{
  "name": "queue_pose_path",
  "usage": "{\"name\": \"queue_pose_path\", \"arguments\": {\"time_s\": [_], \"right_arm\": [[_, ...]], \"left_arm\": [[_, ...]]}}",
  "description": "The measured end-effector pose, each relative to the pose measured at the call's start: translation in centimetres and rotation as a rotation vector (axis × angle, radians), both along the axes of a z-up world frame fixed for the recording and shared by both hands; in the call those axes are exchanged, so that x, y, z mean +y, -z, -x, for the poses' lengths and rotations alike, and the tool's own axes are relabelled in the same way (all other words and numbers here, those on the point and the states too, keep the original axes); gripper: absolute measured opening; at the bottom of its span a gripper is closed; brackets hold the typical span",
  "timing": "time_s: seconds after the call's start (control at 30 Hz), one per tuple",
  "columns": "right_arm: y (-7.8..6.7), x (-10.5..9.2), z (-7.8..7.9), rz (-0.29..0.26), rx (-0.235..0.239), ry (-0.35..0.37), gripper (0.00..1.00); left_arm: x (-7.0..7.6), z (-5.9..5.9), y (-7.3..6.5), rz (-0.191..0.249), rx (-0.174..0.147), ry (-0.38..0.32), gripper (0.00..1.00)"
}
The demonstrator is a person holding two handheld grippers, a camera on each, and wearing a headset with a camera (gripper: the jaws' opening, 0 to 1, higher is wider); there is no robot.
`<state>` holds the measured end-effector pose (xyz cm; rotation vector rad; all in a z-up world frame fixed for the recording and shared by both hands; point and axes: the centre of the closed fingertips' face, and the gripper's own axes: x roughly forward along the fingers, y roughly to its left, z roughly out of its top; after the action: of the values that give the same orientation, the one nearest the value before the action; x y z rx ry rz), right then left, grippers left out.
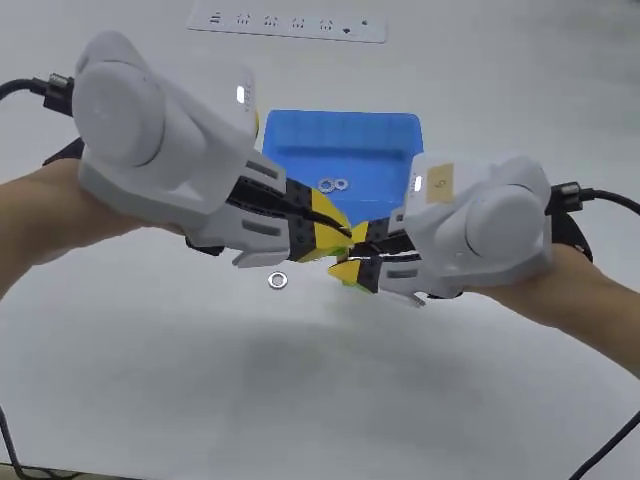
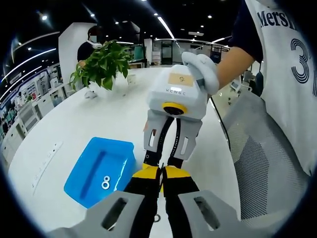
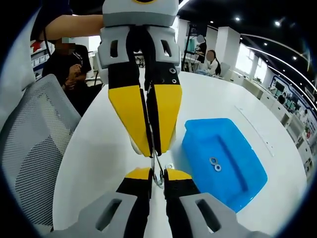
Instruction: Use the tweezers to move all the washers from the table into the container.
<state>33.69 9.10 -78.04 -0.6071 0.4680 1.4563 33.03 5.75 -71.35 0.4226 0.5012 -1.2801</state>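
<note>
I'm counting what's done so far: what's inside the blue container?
Two washers lie side by side in the blue container. The left gripper and right gripper cover its near edge in the head view.

tweezers (image 3: 157, 166): mostly hidden between closed jaws, tips not discernible
container (image 1: 340, 140): near rim hidden behind left gripper (image 1: 330, 232) and right gripper (image 1: 352, 265)
label strip (image 1: 288, 24): print too small to read

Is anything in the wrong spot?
One washer lies alone on the white table, outside the blue container that holds two more washers. Nothing looks spilled or broken.
</note>
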Motion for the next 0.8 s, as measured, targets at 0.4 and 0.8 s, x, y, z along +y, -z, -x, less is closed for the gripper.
{"name": "queue_pose_path", "arguments": {"time_s": [0.4,0.8], "right_arm": [[-1.3,0.4,0.2,-0.012,-0.025,-0.004,0.10],[-4.1,0.6,0.1,-0.040,-0.073,-0.004,0.10]], "left_arm": [[0.5,0.3,-1.3,-0.010,-0.015,-0.013,0.06],[0.5,0.5,-3.9,-0.007,-0.059,-0.015,0.06]]}}
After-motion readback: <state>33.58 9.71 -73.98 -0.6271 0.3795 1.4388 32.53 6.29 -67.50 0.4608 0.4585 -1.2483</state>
